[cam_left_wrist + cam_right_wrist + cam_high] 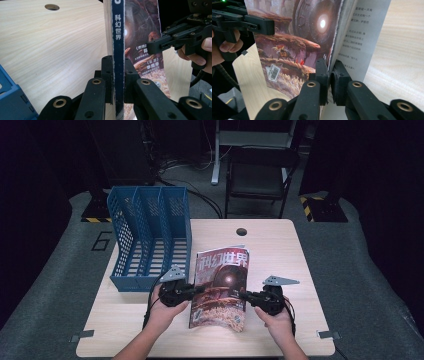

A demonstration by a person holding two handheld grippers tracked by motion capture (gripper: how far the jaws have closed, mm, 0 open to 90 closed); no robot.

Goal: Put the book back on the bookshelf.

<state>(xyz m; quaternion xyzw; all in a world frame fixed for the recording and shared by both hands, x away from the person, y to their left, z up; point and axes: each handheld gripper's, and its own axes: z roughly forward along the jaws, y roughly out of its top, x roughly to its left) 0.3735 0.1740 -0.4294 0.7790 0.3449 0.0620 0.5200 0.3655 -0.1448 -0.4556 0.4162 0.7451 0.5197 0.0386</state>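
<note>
A magazine [222,285] with a reddish science-fiction cover and Chinese title sits at the middle of the wooden table [280,255], held at both side edges. My left gripper [198,290] is shut on its dark blue spine [118,37], which runs up between the pads [107,72]. My right gripper [245,295] is shut on the opposite page edge; in the right gripper view its pads [322,72] pinch the cover [299,37] and some pages. Each gripper view also shows the other gripper [150,46] [270,25] on the far edge. The magazine's near right corner curls.
A blue mesh file holder [150,235] with three slots stands at the table's back left, close to the left hand; its corner [10,100] shows in the left gripper view. A cable hole [241,231] lies near the far edge. A dark chair [260,175] stands beyond the table.
</note>
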